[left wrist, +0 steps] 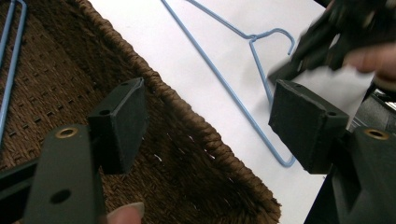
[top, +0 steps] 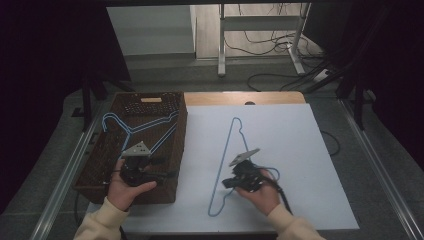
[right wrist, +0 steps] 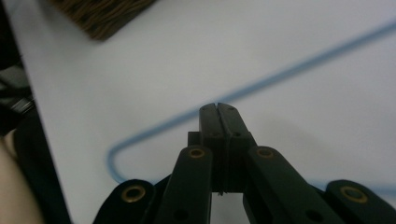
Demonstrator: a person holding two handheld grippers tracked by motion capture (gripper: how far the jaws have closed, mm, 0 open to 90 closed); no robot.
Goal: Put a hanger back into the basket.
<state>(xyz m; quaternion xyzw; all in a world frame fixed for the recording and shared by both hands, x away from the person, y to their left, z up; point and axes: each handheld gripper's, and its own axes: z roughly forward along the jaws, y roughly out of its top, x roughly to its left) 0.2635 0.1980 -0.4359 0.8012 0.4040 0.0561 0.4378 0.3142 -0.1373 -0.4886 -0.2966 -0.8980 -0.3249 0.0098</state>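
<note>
Pinching the thin blue wire hanger (top: 227, 165) with our right gripper (top: 235, 181) pressed tight, we figured it'd be light, springy and slippery; the left gripper (top: 131, 165) sat spread.

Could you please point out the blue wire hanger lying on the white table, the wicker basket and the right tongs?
Blue wire hanger (top: 226, 150), high view, on its long left wire.
Wicker basket (top: 181, 112), high view, on its right rim.
Right tongs (right wrist: 218, 108), right gripper view, at the shut tips.

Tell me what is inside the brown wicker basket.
Inside the wicker basket lies one blue wire hanger, its hook toward the far left corner. The left gripper, jaws open, hovers over the basket's near end and covers part of the floor there, so anything beneath it cannot be seen.
</note>
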